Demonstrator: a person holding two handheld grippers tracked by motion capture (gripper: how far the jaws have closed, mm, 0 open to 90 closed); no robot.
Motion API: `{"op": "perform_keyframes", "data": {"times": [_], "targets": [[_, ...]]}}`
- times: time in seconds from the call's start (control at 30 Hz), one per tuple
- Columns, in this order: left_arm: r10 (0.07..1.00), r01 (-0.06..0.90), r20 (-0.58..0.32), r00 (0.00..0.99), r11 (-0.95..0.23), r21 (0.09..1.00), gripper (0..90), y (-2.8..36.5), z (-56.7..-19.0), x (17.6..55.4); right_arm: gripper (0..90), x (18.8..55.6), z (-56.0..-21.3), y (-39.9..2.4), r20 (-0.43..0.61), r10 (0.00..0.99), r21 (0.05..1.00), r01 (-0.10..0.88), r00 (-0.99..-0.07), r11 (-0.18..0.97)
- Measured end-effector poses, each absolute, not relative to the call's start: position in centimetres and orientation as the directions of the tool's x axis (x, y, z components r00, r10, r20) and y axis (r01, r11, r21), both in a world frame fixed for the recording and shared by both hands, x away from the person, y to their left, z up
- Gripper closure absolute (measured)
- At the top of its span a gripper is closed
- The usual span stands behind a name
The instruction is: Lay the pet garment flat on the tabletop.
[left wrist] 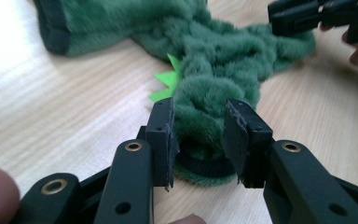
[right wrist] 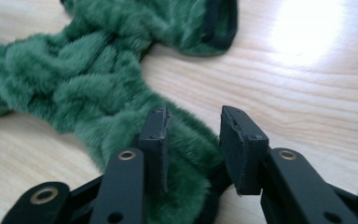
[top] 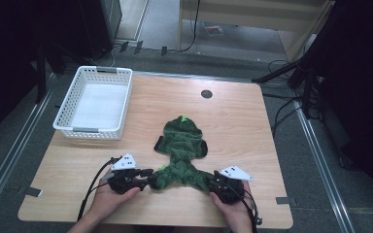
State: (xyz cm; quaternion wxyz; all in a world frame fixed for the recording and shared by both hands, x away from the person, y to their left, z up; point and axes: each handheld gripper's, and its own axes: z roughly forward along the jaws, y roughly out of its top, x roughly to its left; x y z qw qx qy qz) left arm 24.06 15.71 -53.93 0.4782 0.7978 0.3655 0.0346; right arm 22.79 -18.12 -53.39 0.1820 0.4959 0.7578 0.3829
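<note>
White basket [top: 95, 103] beside green garment [top: 181, 150]

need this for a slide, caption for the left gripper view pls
Left gripper with open jaws straddling one cuffed end of a fuzzy green garment on a wooden table.

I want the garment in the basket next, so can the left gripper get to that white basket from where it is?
Probably yes. The white basket sits at the table's far left corner, and bare tabletop lies between it and the left gripper. But its jaws stand around the green garment, so that end would come along.
</note>
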Motion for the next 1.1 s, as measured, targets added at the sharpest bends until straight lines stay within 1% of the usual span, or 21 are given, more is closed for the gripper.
{"op": "perform_keyframes", "data": {"times": [0.1,0.17,0.23,0.33,0.43,0.47,0.53,0.57,0.7,0.77,0.87,0.97,1.1], "targets": [[0.628,0.565,-0.327,0.706,-0.221,0.795,58.3,15.7,-53.7,24.3,61.5,23.5,-52.4,-18.3,0.133,0.893,0.784,0.596,-0.43,0.17],[0.635,0.571,-0.324,0.701,-0.227,0.789,56.4,15.3,-53.9,24.3,61.8,24.7,-51.1,-18.1,0.142,0.903,0.805,0.578,-0.406,0.133],[0.639,0.572,-0.302,0.707,-0.265,0.776,56.6,14.7,-54.3,24.2,62.6,26.4,-49.8,-17.3,0.144,0.908,0.828,0.55,-0.394,0.108],[0.642,0.556,-0.258,0.722,-0.316,0.769,62.0,14.0,-54.8,23.7,62.1,30.3,-48.0,-14.4,0.145,0.893,0.831,0.542,-0.426,0.124],[0.648,0.545,-0.233,0.725,-0.333,0.77,66.9,13.8,-55.0,23.4,61.1,34.3,-47.4,-11.2,0.144,0.883,0.814,0.561,-0.448,0.151],[0.649,0.545,-0.232,0.724,-0.333,0.77,68.3,13.8,-55.0,23.4,60.3,36.0,-47.5,-9.8,0.143,0.885,0.796,0.583,-0.444,0.164],[0.656,0.552,-0.228,0.72,-0.341,0.761,70.9,13.8,-55.2,23.4,58.1,38.4,-48.2,-8.1,0.149,0.889,0.761,0.624,-0.434,0.177],[0.658,0.551,-0.224,0.719,-0.344,0.76,71.4,13.7,-55.3,23.4,57.2,39.4,-48.8,-7.5,0.149,0.898,0.745,0.644,-0.415,0.174],[0.663,0.564,-0.241,0.709,-0.327,0.758,72.5,13.9,-55.4,23.4,54.1,41.8,-51.6,-7.0,0.123,0.933,0.672,0.72,-0.338,0.173],[0.665,0.566,-0.244,0.706,-0.324,0.758,73.1,14.0,-55.4,23.4,54.3,42.3,-52.6,-7.4,0.115,0.937,0.653,0.735,-0.331,0.18],[0.67,0.568,-0.241,0.702,-0.323,0.757,74.2,14.0,-55.4,23.4,55.7,42.9,-53.3,-8.0,0.073,0.93,0.669,0.709,-0.361,0.223],[0.673,0.573,-0.244,0.698,-0.32,0.755,75.9,14.1,-55.4,23.4,56.5,43.7,-53.6,-8.2,0.026,0.93,0.688,0.681,-0.366,0.249],[0.677,0.574,-0.245,0.694,-0.315,0.756,76.0,14.1,-55.4,23.4,55.9,44.8,-53.7,-8.3,0.021,0.934,0.697,0.675,-0.356,0.241]]}}
